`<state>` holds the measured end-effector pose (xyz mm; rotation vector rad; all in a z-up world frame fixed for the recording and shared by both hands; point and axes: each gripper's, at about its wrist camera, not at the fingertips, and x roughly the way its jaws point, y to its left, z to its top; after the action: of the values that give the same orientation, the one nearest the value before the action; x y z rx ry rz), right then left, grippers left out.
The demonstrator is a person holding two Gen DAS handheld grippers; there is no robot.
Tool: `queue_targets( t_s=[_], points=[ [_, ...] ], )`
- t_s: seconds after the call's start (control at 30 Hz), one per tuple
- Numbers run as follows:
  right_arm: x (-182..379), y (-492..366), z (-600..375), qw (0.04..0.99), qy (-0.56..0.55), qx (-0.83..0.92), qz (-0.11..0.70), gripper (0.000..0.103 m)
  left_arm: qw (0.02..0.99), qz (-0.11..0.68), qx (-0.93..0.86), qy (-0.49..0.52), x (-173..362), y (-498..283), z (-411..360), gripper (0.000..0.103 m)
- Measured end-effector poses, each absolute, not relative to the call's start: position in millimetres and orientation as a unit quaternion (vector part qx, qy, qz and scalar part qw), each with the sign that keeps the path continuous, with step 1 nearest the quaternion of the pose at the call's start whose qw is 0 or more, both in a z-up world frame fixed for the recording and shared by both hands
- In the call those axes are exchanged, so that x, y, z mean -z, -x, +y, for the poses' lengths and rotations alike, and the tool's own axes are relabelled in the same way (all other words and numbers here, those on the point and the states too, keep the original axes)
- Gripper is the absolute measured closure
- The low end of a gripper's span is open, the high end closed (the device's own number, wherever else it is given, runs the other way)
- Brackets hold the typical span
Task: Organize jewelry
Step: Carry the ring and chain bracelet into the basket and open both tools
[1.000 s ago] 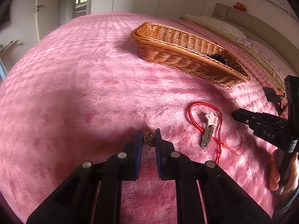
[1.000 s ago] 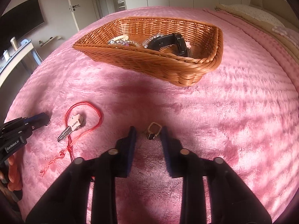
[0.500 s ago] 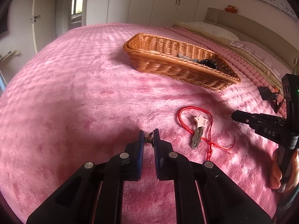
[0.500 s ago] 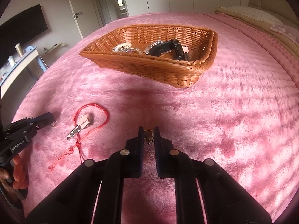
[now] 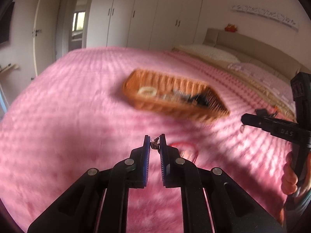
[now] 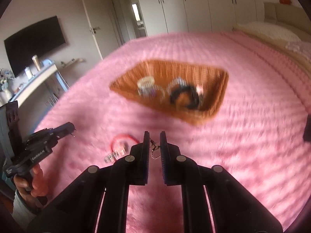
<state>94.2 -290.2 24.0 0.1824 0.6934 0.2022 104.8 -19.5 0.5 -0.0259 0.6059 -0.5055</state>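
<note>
Left wrist view: my left gripper [image 5: 155, 143] nips a small metal earring [image 5: 155, 145]; my right gripper [image 6: 154, 142] nips a gold-loop earring [image 6: 155, 152]. Both hang above pink plush bedspread [image 6: 243, 145], short of oblong wicker basket [image 6: 194, 119].

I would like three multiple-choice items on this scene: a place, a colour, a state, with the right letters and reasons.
1. The red cord lies: A in the wicker basket; B on the pink blanket; C on a chair.
2. The basket is: A white; B orange-brown; C blue.
3. The left gripper and right gripper are: A both open, empty; B each shut on a trinket; C both gripping the basket.

1 B: it rests on bare blanket.
2 B: the weave shows it.
3 B: a dark trinket is pinched left, a gold trinket right.
</note>
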Motion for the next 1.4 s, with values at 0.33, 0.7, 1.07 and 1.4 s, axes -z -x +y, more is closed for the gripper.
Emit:
queue_targets(
  t_s=[0.33,0.7,1.07,1.4],
  points=[
    [-63.1,-199.0,-293.4,0.941,-0.106,-0.095,0.308,0.094,0.930,0.257,0.261,0.034,-54.8,-193.6,-64.9,0.095],
    [16.7,-294.9,-304.7,0.911,-0.147,-0.069,0.380,0.094,0.919,0.305,0.248,0.024,2.2,-282.6,-100.4,0.095],
    [32.2,-294.6,-305.1,0.906,-0.149,-0.057,0.392,0.077,0.910,0.328,0.251,0.035,20.3,-289.8,-94.9,0.090],
    [0.0,-250.4,-310.4,0.928,-0.153,-0.058,0.334,0.058,0.916,0.308,0.251,0.053,3.2,-254.8,-82.1,0.077]
  ],
)
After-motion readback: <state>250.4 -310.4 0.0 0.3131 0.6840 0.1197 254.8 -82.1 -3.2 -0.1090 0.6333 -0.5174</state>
